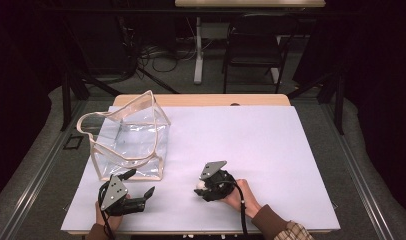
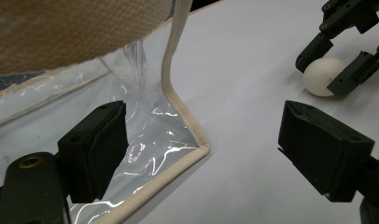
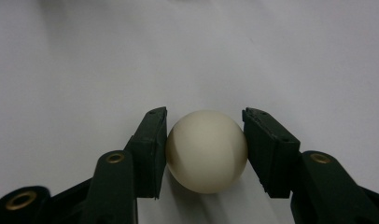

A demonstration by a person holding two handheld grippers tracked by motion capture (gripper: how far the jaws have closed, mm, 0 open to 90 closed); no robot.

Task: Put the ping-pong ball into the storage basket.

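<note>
A small cream ball (image 3: 207, 151) rests on the white table sheet, and my right gripper (image 3: 205, 113) is shut on it, one jaw pressed to each side. The high view puts that gripper (image 1: 200, 188) at front centre, with the ball (image 1: 199, 185) at its tips. A clear plastic bag (image 1: 131, 142) with beige trim and handles stands upright at the left. My left gripper (image 1: 141, 182) is open just in front of the bag's near right corner, nothing between its jaws. The left gripper view has the bag's corner (image 2: 145, 149) between the wide jaws of my left gripper (image 2: 206, 112), and the ball (image 2: 318, 79) farther off.
The white sheet (image 1: 261, 145) covers most of the wooden table. A beige bag handle (image 2: 75, 32) hangs blurred close to the left camera. Beyond the table stand a black chair (image 1: 256, 45), a white table leg (image 1: 198, 50) and floor cables.
</note>
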